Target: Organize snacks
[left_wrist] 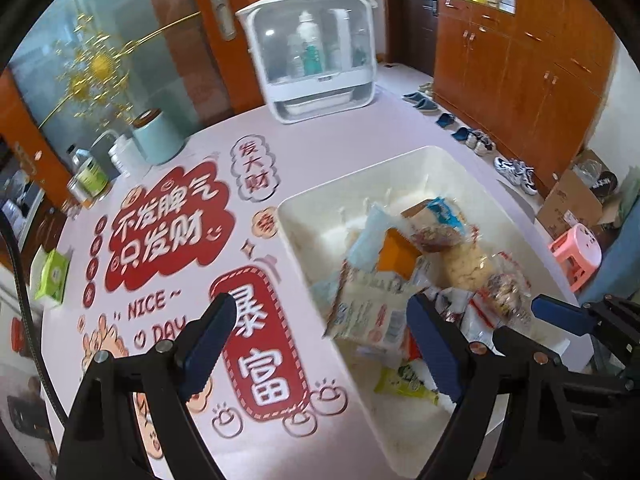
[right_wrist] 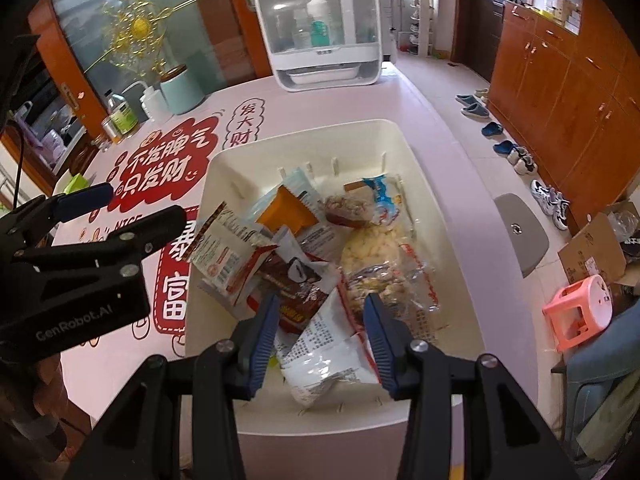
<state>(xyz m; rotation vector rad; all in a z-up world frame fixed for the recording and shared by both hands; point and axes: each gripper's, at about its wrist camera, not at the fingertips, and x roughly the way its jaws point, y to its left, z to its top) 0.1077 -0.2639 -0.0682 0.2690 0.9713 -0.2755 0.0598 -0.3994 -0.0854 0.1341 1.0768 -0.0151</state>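
A cream plastic bin (right_wrist: 224, 168) stands on the pink table and holds several snack packets: an orange packet (right_wrist: 286, 216), a brown chocolate packet (right_wrist: 296, 288), a clear bag of pale puffs (right_wrist: 370, 248) and a white printed packet (right_wrist: 328, 344). The bin also shows in the left wrist view (left_wrist: 304, 216). My right gripper (right_wrist: 322, 340) is open and hangs over the bin's near end, its fingers either side of the white packet. My left gripper (left_wrist: 320, 328) is open and empty over the bin's left rim; it shows in the right wrist view (right_wrist: 132, 208).
The tablecloth (left_wrist: 168, 216) has red printed characters. At the back stand a white covered rack (left_wrist: 316, 52), a mint canister (left_wrist: 158, 136) and bottles (left_wrist: 88, 172). A green tissue pack (left_wrist: 52, 276) lies far left. A pink stool (right_wrist: 580, 312) and shoes are on the floor.
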